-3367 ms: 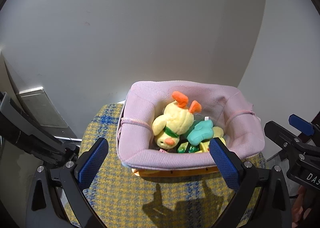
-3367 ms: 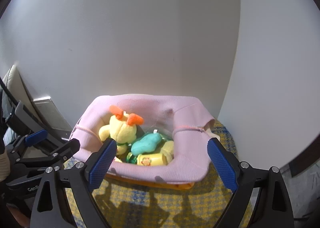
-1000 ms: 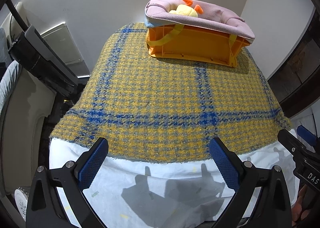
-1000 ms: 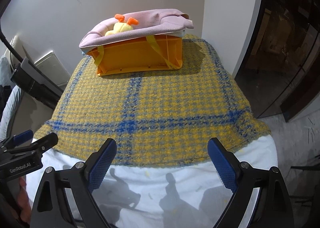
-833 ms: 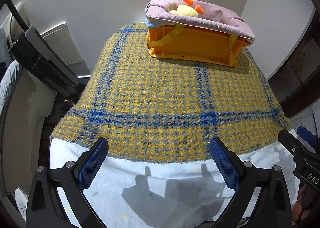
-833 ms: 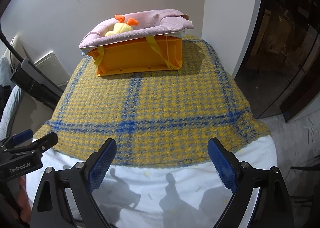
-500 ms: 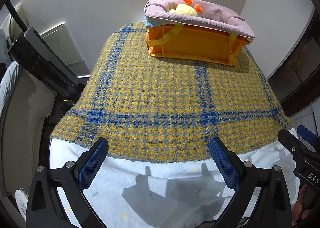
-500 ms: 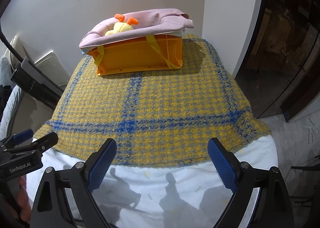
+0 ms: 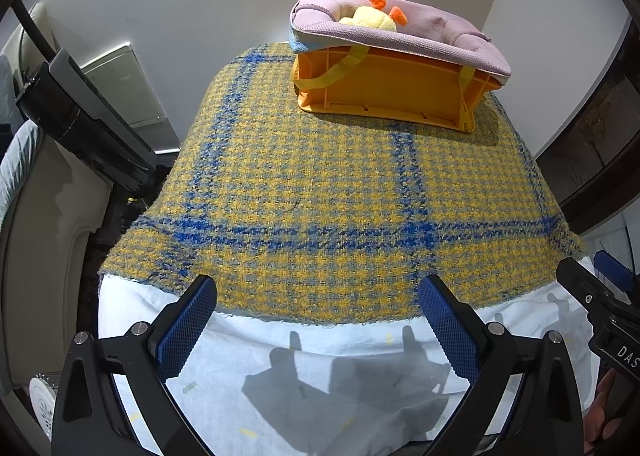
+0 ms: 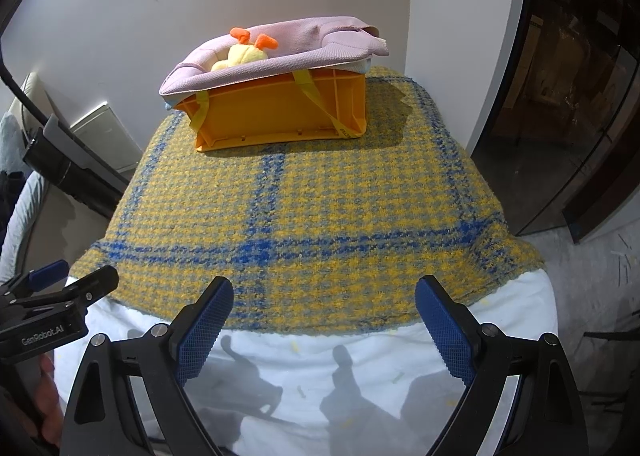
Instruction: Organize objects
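Observation:
An orange plastic crate [image 9: 392, 92] [image 10: 280, 112] stands at the far end of a yellow and blue checked blanket [image 9: 320, 196] [image 10: 300, 208]. A pink cloth [image 9: 420, 36] [image 10: 300, 44] lines its rim. A yellow plush toy with orange feet [image 9: 372, 18] [image 10: 246, 50] pokes out of the top. My left gripper [image 9: 318, 316] hangs open over the near white sheet, far from the crate, with nothing between its fingers. My right gripper [image 10: 324, 316] is open and empty beside it, also well short of the crate.
A white sheet [image 9: 320, 376] [image 10: 320, 384] covers the near edge of the surface. A black and grey device [image 9: 80, 116] leans at the left beside a white wall panel [image 9: 124, 84]. A dark glass door [image 10: 560, 96] stands at the right. White walls rise behind the crate.
Since the oldest frames both grippers have pulled far back from the crate to the near edge. Over the last second nothing has moved.

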Demonstrator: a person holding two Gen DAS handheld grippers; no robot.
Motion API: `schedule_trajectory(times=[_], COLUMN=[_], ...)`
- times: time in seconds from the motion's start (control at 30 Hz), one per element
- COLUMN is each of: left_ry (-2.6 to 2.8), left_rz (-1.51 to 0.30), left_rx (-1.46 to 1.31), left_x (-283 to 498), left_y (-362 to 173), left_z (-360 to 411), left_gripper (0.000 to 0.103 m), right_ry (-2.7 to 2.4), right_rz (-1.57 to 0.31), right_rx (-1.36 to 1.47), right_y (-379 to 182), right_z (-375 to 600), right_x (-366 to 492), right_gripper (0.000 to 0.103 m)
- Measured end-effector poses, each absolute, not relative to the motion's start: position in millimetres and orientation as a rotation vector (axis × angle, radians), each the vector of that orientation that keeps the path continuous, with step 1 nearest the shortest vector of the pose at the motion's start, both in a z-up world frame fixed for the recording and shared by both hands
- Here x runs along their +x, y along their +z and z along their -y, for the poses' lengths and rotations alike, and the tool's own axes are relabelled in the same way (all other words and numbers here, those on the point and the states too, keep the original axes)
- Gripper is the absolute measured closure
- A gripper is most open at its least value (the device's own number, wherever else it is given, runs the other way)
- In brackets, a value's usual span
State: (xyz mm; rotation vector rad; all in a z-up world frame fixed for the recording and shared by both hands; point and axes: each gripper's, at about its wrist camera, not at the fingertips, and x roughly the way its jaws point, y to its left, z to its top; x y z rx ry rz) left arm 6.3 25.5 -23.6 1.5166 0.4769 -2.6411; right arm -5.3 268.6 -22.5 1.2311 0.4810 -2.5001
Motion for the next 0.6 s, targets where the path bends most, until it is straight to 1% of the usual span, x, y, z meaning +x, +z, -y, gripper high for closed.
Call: schedule_trajectory(times=[0.6], left_ry=[-2.648], left_rz=[-0.459], left_rx=[1.490], left_x=[8.2], left_y=[-19.8], left_z=[-26.6], left_gripper=[0.000], right_ry=[-2.497], right_rz=[-0.475], right_rx=[1.236], right_y=[-22.1], right_z=[-268.4], right_x=[-5.6], right_gripper=[0.011])
